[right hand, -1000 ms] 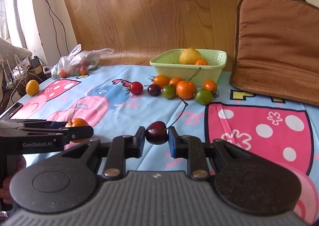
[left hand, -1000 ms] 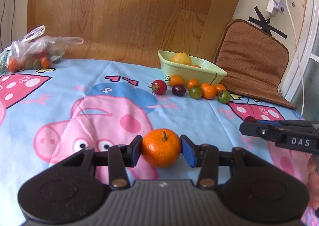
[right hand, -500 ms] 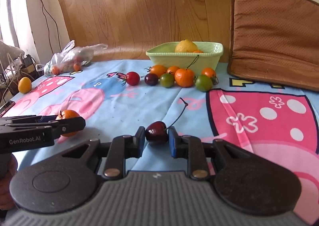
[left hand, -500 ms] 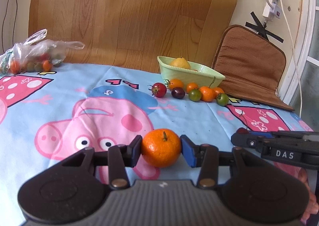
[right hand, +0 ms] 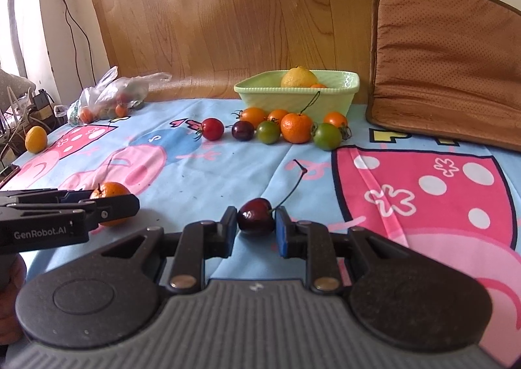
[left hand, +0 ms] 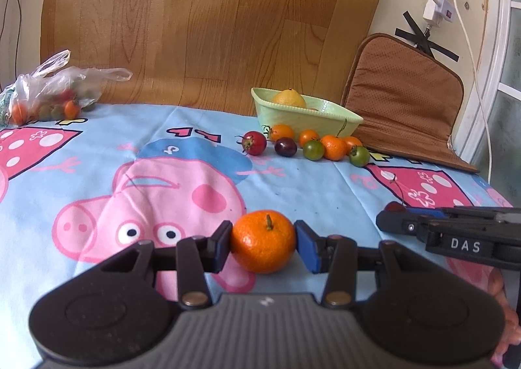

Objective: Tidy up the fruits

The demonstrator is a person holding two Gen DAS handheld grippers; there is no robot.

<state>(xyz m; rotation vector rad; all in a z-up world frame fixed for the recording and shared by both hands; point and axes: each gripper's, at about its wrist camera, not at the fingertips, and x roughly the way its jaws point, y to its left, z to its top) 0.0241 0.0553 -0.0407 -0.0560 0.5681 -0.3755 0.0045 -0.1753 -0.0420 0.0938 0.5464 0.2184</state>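
Above the cartoon-print cloth [left hand: 202, 154], left tool [left hand: 263, 243] clamps a tangerine [left hand: 263, 245], right tool [right hand: 255, 227] a cherry [right hand: 255, 216].

Two hand-held black tongs reach forward side by side, both angled gently downward. The left tongs [left hand: 263, 243] clamp a round orange tangerine [left hand: 263, 246] between blue-padded jaws. The right tongs [right hand: 255, 228] pinch a small dark red cherry [right hand: 255, 216], jaws nearly together. Fingertips of one hand [left hand: 503, 313] show at the right edge.

Two green tomatoes [right hand: 268, 131], one bowl [right hand: 338, 99], two cherries [right hand: 255, 216].
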